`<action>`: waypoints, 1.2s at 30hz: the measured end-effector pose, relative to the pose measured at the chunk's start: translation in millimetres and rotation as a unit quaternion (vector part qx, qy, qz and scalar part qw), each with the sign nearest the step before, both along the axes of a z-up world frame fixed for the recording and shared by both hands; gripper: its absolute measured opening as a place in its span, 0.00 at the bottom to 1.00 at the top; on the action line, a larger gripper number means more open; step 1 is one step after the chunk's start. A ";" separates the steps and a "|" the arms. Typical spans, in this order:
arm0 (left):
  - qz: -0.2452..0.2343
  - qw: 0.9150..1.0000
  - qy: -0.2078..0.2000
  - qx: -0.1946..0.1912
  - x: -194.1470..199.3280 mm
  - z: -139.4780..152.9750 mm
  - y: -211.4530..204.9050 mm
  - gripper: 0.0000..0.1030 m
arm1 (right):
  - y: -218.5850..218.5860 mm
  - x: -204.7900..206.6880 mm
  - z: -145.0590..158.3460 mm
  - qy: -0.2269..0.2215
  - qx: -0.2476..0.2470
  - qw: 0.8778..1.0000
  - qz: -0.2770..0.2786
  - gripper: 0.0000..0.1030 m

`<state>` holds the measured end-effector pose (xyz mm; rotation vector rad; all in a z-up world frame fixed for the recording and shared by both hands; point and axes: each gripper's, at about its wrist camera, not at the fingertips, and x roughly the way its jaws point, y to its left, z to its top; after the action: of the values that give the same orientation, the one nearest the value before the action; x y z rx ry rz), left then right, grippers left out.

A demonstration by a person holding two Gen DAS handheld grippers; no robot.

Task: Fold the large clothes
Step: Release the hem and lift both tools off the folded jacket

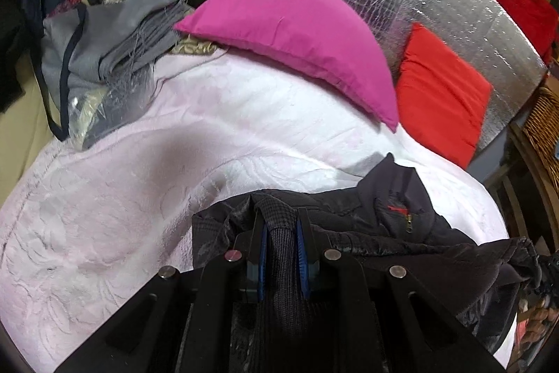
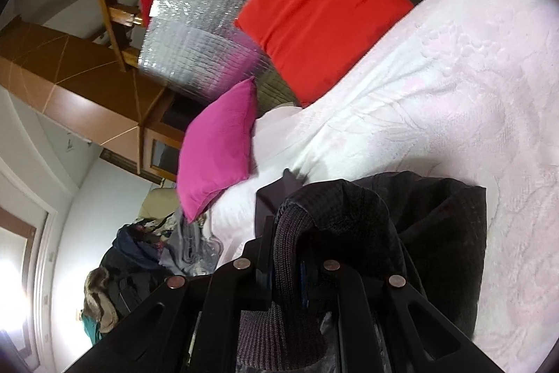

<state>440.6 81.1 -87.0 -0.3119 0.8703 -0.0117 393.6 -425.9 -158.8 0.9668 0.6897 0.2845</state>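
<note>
- Nearest to me, my left gripper [image 1: 281, 226] is clenched on a ribbed knit band of the dark jacket [image 1: 394, 215]; the blue pads [image 1: 301, 254] press it from both sides.
- My right gripper [image 2: 284, 247] is likewise clamped on a thick ribbed band, a cuff or the hem by its look, which bulges up over the jaws.
- The jacket hangs between my two holds and spills onto the near edge of the pale pink bedspread [image 1: 115, 198], bunched rather than flat; a red zip pull [image 1: 398, 209] shows on its front.
- I judge it soft but bulky: padded, with a slightly shiny shell that may slide on itself, and heavier than a shirt, so it will sag between my hands.
- The ribbed bands are the best holds: thick, grippy, unlikely to slip. For the folds I would take it at seams or shoulders, not the slick shell.
- Farther off, a magenta pillow [image 1: 290, 34] and a red cushion [image 1: 440, 93] lie at the head of the bed, clear of the jacket.
- Beyond, a grey heap of clothes [image 1: 115, 37] sits at the bed's far left.
</note>
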 end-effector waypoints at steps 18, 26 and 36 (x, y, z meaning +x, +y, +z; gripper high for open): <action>0.048 0.999 0.008 -0.004 28.6 -27.1 5.9 0.30 | -3.5 30.9 -37.1 0.041 0.053 0.997 -0.025 0.17; 0.103 0.994 -0.014 0.019 14.8 -11.0 36.2 0.44 | -8.4 26.3 -26.5 0.028 0.055 0.997 -0.047 0.81; 0.059 0.996 -0.051 0.045 -83.2 3.7 55.1 0.66 | -10.1 -75.2 27.0 -0.051 -0.031 0.997 -0.046 0.81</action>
<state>357.4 136.3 -83.3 -0.2765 0.7476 0.1203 318.4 -436.1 -131.8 0.9150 0.5565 0.2278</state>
